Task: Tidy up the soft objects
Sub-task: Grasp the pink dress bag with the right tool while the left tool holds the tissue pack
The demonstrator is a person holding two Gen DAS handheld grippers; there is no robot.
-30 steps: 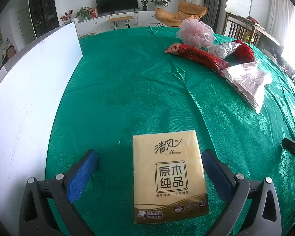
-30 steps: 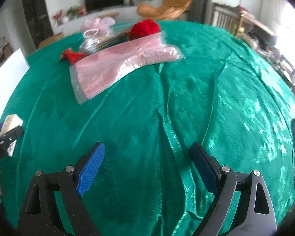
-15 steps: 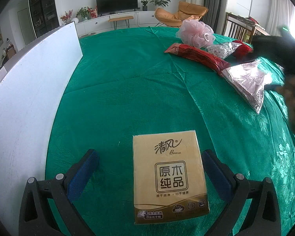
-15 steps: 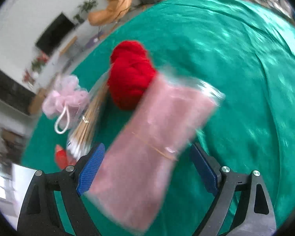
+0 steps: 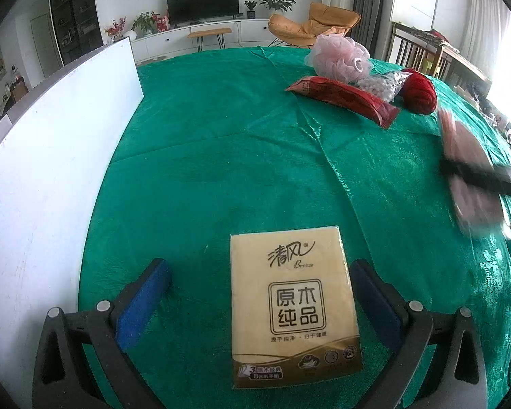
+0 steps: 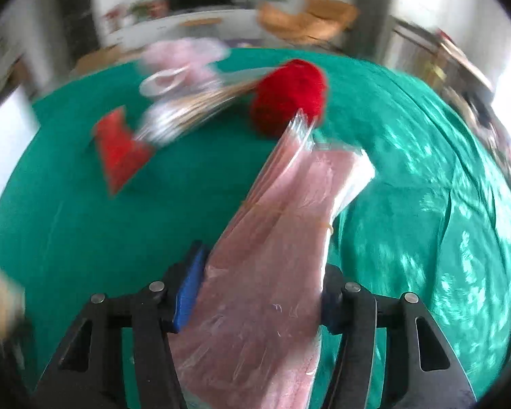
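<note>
My left gripper (image 5: 260, 293) is open, its jaws on either side of a yellow tissue pack (image 5: 293, 306) lying on the green tablecloth (image 5: 221, 156). My right gripper (image 6: 259, 293) is shut on a pink packet in clear plastic (image 6: 276, 255) and holds it above the cloth; the packet shows blurred at the right in the left wrist view (image 5: 470, 170). Further back lie a red yarn ball (image 6: 289, 95), a pink bath pouf (image 5: 339, 56), a red wrapper (image 5: 344, 97) and a bag of cotton swabs (image 6: 187, 112).
A white board (image 5: 51, 156) stands along the table's left edge. Wooden chairs (image 5: 422, 54) stand at the far right, a TV unit and an orange lounge chair beyond the table.
My right gripper has reached the pink packet, shut on it and lifted it off the cloth, moving it towards the near right. My left gripper and the tissue pack have not moved.
</note>
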